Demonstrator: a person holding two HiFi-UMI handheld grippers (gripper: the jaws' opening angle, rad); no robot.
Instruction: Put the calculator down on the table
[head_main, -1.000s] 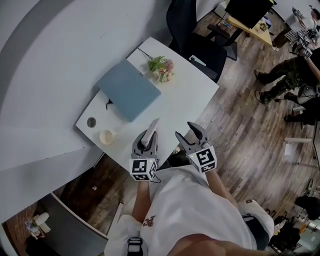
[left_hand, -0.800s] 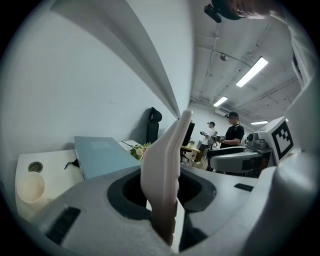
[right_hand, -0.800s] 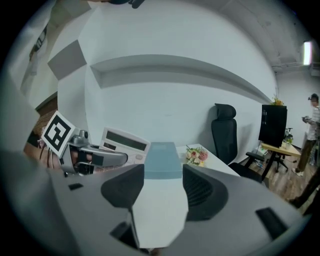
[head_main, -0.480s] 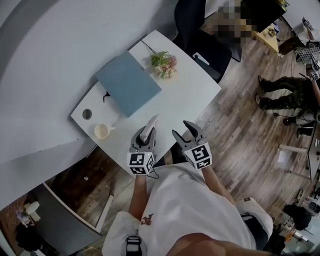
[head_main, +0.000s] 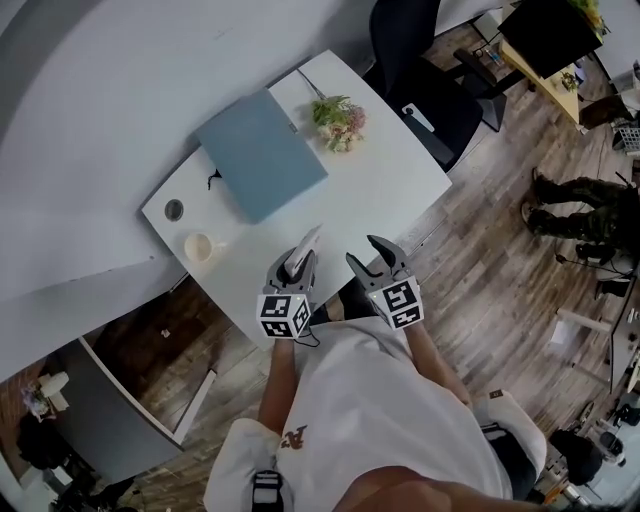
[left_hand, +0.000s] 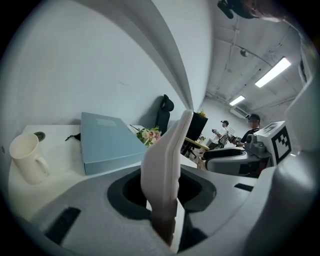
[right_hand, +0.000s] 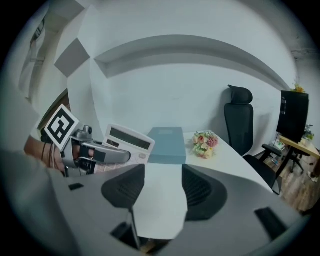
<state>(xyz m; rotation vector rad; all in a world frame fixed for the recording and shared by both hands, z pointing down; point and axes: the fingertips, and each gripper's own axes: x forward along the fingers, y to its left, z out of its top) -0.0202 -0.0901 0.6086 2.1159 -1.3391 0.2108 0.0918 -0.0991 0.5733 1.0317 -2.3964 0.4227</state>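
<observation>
**A:** Both grippers have sunk a little toward the near edge of the table (head_main: 385, 185) over the last second. The left gripper (head_main: 292, 262) has brought the calculator (head_main: 304, 245) down with it.

**B:** What's lying on the table, biggest first?

**A:** A flat blue box (head_main: 262, 155) sits toward the far left. A small bunch of flowers (head_main: 338, 117) lies near its far corner, and a pale mug (head_main: 198, 247) stands by the left edge. The white stretch straight ahead of the grippers is bare.

**B:** And the calculator itself?

**A:** It is clamped on edge in the left gripper's jaws, standing nearly upright. Its display and keys are turned toward the right gripper (head_main: 366, 254). It hangs over the near edge of the table, and as far as I can judge it isn't touching yet. The right gripper's jaws stand apart with only tabletop showing between them.

**B:** So how is the put-down done well?

**A:** I'd carry it forward over the bare patch, well in from the edge and clear of the mug and blue box. Then roll the wrist so the back faces down, and lower until it rests on the surface. Only then ease the jaws apart. Let go while it's on edge and it would likely topple. The right gripper should keep out of the way.
</observation>
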